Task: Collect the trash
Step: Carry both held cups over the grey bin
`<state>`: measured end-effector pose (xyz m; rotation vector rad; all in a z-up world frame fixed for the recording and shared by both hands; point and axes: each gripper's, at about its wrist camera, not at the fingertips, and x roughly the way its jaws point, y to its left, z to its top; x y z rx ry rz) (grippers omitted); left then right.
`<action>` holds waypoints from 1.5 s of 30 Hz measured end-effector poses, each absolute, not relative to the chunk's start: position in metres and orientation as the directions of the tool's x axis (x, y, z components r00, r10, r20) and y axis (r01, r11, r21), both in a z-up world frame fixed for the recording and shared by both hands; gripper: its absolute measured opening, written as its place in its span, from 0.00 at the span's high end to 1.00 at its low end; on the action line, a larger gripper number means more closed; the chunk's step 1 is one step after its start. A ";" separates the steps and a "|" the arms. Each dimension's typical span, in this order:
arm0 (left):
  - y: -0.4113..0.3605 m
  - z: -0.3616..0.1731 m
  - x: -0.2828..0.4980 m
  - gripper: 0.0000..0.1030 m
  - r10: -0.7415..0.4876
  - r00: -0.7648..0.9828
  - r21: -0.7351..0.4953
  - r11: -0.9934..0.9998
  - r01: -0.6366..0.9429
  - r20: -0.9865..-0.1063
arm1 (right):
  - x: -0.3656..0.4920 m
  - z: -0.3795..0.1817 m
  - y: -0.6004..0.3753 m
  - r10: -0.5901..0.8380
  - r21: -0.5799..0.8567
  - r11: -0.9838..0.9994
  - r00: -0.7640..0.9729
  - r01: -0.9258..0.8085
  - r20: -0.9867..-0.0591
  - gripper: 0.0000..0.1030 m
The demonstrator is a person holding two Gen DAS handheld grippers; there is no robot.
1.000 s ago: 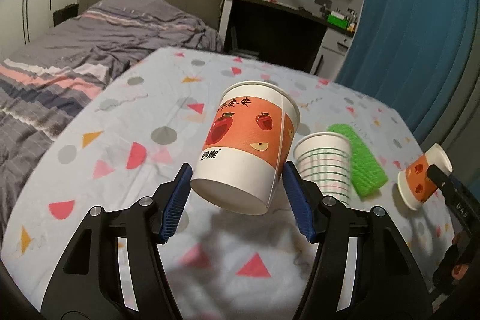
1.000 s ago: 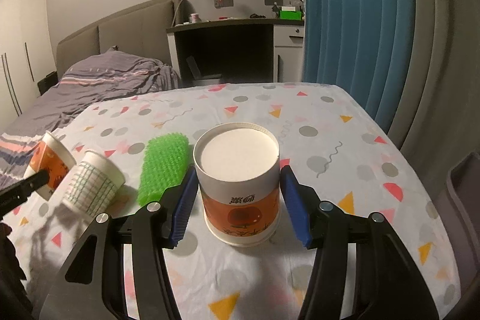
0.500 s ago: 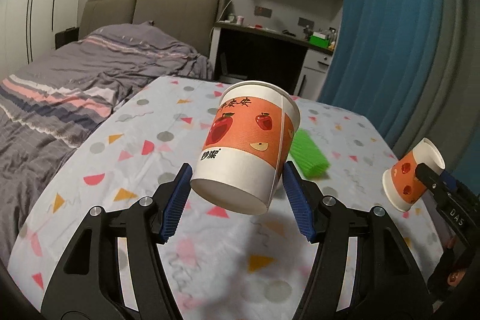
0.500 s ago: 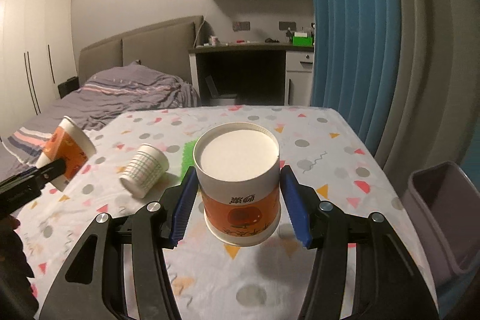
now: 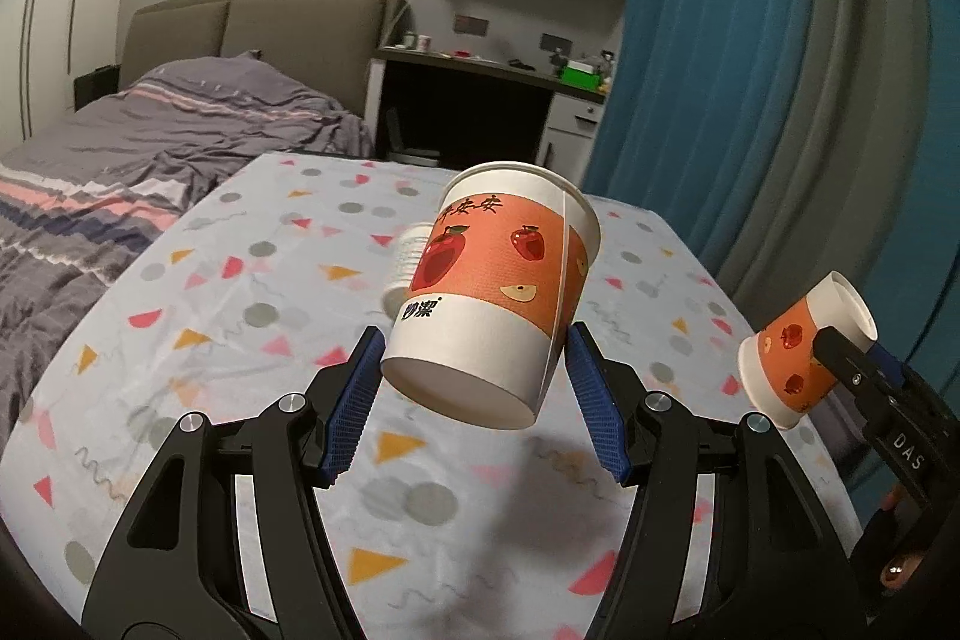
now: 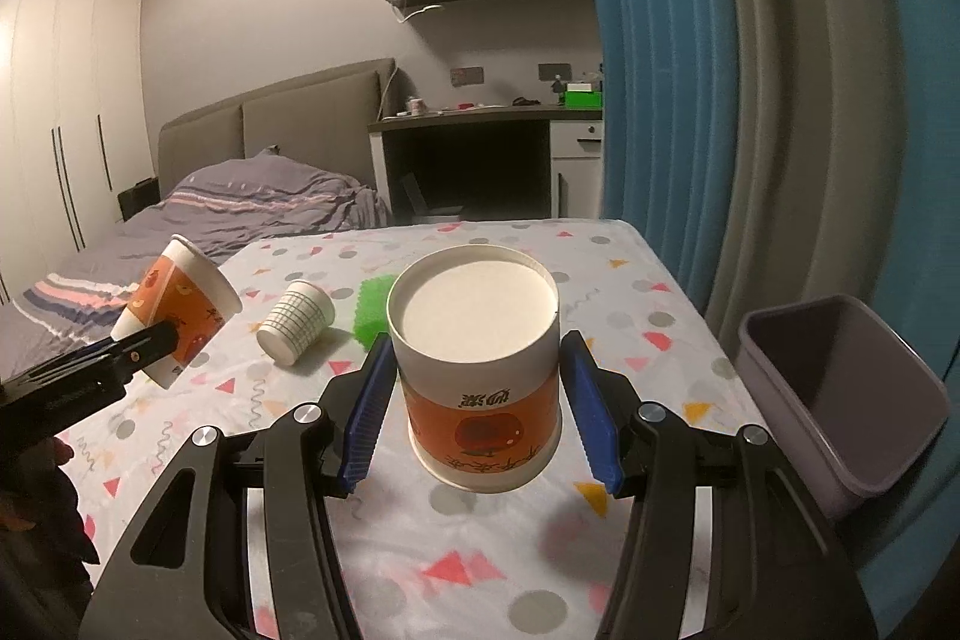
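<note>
Two apple-printed paper cups were held up above the desk (image 6: pixel 648 280), one (image 5: pixel 492 298) clamped in the left tongs (image 5: pixel 474 394) and one (image 6: pixel 480 376) upside down in the right tongs (image 6: pixel 477 400), probably for dropping into the grey bin (image 6: pixel 840 400) beside the desk.

L wrist cam: looks fwd over table (image 5: pixel 198 340) | R wrist cam: same table (image 6: pixel 654 316), bin (image 6: pixel 840 400) rightward

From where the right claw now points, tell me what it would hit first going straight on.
Probably the table: the right claw, shut on an apple cup, tilts down toward bare cloth right of the green brush. The bin is off to the right. Depth is unclear.
</note>
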<state>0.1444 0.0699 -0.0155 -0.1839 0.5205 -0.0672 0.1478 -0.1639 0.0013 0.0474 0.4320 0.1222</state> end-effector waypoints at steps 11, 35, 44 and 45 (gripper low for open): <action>0.003 -0.015 0.150 0.41 -0.190 0.847 -0.158 0.979 0.127 -0.496 | 0.131 0.004 -0.207 0.077 0.105 0.994 0.918 -0.039 -0.388 0.46; -0.186 -0.024 0.180 0.41 -0.413 0.761 -0.097 0.900 0.425 -0.501 | 0.108 -0.005 -0.346 -0.171 0.135 0.963 0.914 0.234 -0.367 0.46; -0.259 -0.031 0.201 0.41 -0.558 0.660 -0.138 0.806 0.575 -0.504 | 0.114 -0.011 -0.393 -0.270 0.128 0.932 0.886 0.339 -0.378 0.46; -0.265 -0.033 0.204 0.41 -0.571 0.647 -0.149 0.796 0.587 -0.505 | 0.115 -0.012 -0.397 -0.277 0.127 0.930 0.882 0.346 -0.381 0.46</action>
